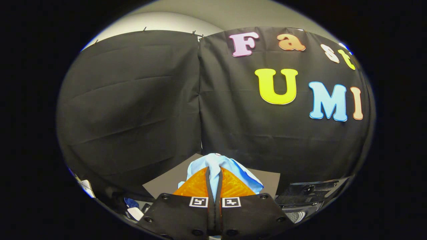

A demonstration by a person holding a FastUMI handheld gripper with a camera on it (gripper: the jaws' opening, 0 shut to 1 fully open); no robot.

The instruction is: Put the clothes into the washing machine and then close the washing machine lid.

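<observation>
Light-blue clothes (213, 163) bunched, pinched by hand-held gripper (214, 173).

A light blue garment (218, 166) is pinched, bunched and lifted, between the closed fingers (233, 186) of the gripper (214, 173).

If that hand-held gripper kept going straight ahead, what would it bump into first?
The hand-held gripper, shut on a light blue garment, points at the black cloth wall. That would probably come first, though depth is unclear.
</observation>
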